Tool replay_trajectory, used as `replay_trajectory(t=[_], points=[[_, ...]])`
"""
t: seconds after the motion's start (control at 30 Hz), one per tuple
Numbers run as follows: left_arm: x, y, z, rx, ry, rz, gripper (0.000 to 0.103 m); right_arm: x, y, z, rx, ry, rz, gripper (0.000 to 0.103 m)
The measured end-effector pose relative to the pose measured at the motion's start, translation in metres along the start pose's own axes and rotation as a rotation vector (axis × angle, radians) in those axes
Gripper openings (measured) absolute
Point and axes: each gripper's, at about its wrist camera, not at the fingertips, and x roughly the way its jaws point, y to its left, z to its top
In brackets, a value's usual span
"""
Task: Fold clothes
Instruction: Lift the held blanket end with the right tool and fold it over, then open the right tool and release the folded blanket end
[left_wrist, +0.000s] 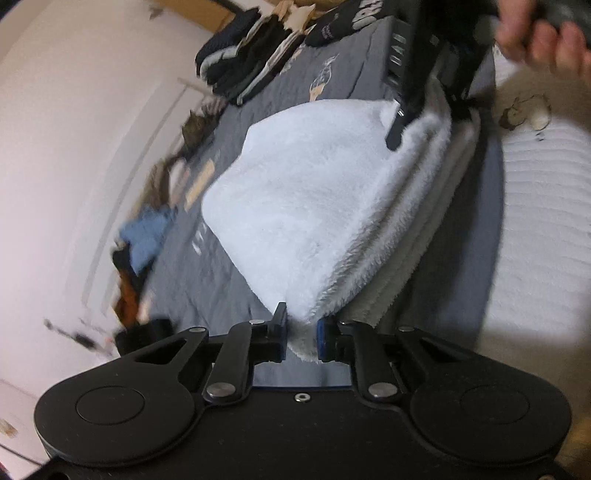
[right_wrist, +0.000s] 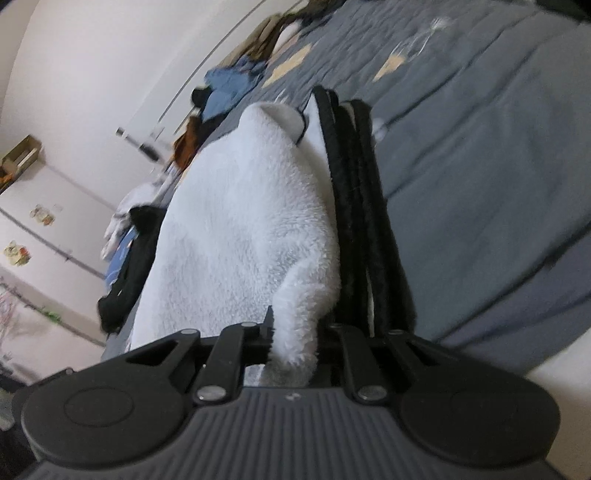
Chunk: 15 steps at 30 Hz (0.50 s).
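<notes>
Both grippers are engaged on one white fleece garment (left_wrist: 310, 206) lying on the grey quilted bed cover (left_wrist: 207, 266). In the left wrist view the left gripper (left_wrist: 301, 334) has its blue-padded jaws drawn close with a corner of white pile between them at 6 o'clock. The jaws are pinched on that corner.

In that same view the right gripper (left_wrist: 400, 118) sits at about 1 o'clock, at the far end of the garment, carried by a person's hand (left_wrist: 546, 40) in the upper corner. In the right wrist view the right gripper (right_wrist: 293, 339) has its jaws nearly closed on a tuft of white fleece at 6 o'clock; a black trim band (right_wrist: 364, 206) runs away alongside the fleece toward 12 o'clock.

Governing relation: the garment's long axis runs from the left jaws at 6 o'clock to the right gripper at 1 o'clock, so each hand holds one end of the same edge. Layered edges (left_wrist: 417, 206) show at 3 o'clock, suggesting it is already doubled. Neither hand is nearer. Judgement: the next fold requires both ends to travel together, square to that axis.

Unfolded clothing (left_wrist: 243, 55) lies heaped at 11 o'clock, well apart from the garment. Frames are blurred; pad contact is partly hidden.
</notes>
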Motion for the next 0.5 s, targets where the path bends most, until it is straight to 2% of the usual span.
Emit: replay_trajectory(t=[0.07,0.13,0.17,0.23,0.33,0.4,0.43,0.47,0.5], points=[[-0.01,0.01,-0.011,-0.05,0.01,-0.043,0.015,0.003,0.007,-0.01,-0.01,0.031,0.022,0.014],[-0.017,0.013,-0.025,-0.077,0.009,-0.048,0.015,0.004,0.011,-0.018,-0.02,0.069,0.047,0.015],[-0.018,0.013,-0.031,-0.097,0.003,-0.062,0.019,0.004,0.013,-0.022,-0.026,0.087,0.059,0.015],[-0.019,0.014,-0.039,-0.138,0.017,-0.107,0.024,0.0,0.015,-0.023,-0.032,0.1,0.048,0.017],[-0.028,0.012,-0.04,-0.131,0.05,-0.171,0.027,-0.01,0.02,-0.017,-0.033,0.108,0.019,0.02],[-0.038,0.022,-0.045,-0.192,0.038,-0.223,0.029,-0.021,0.025,-0.009,-0.044,0.111,-0.004,0.021],[-0.043,0.03,-0.047,-0.246,0.02,-0.248,0.035,-0.027,0.027,-0.006,-0.049,0.112,-0.015,0.022],[-0.048,0.039,-0.05,-0.297,0.001,-0.263,0.046,-0.033,0.03,-0.002,-0.055,0.112,-0.026,0.022],[-0.053,0.048,-0.052,-0.347,-0.018,-0.277,0.05,-0.041,0.034,0.002,-0.078,0.096,-0.033,0.023]])
